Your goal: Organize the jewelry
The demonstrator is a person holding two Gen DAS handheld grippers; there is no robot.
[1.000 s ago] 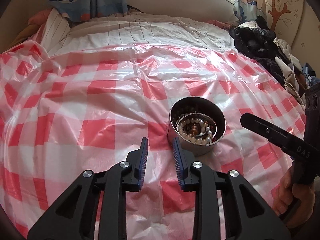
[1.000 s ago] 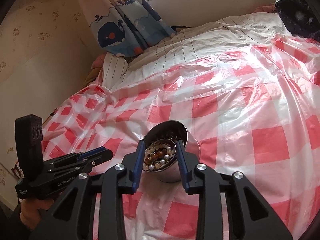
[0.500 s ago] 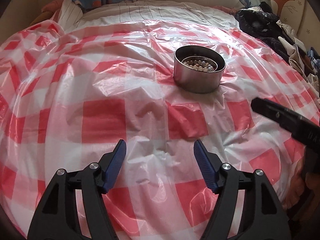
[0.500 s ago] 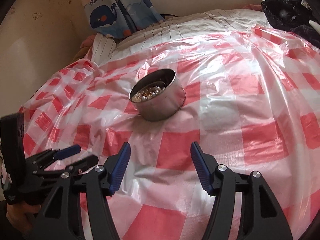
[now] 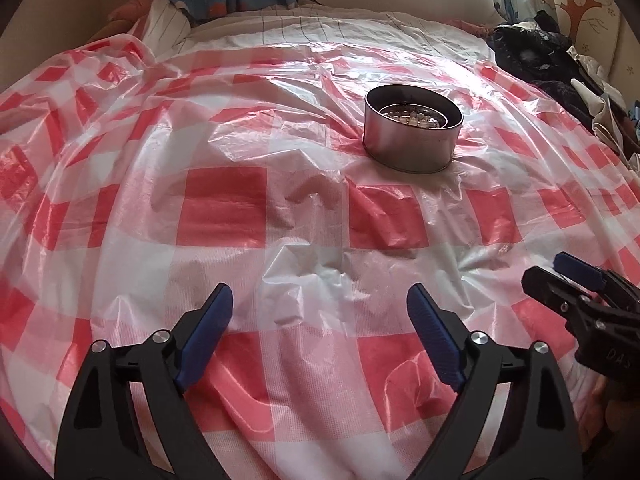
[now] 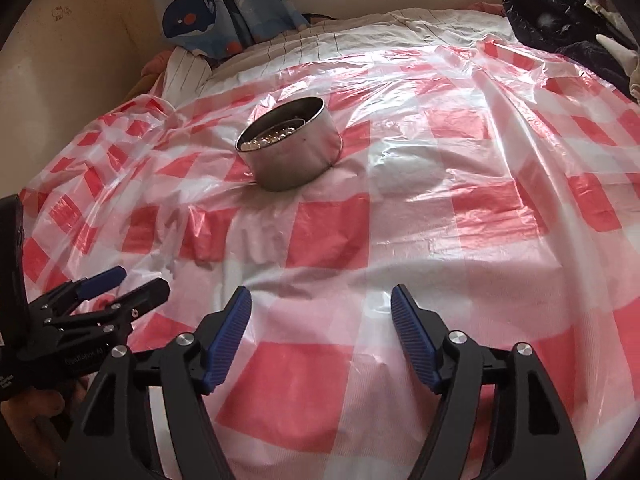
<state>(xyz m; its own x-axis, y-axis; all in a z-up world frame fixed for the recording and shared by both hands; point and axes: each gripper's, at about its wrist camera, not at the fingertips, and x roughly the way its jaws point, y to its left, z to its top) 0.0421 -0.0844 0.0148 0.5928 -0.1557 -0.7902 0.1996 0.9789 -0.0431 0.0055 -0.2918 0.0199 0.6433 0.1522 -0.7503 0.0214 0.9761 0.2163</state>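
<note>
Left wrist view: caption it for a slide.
Left gripper opening, empty, over checked plastic sheet; bead-filled metal tin beyond.

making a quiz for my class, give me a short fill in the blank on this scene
1. The beads lie inside a round ____ tin.
2. The tin stands on a sheet checked white and ____.
3. Between the fingers of the left gripper there is ____.
4. The curtain shows a cartoon ____.

Missing words: metal; red; nothing; whale
</note>
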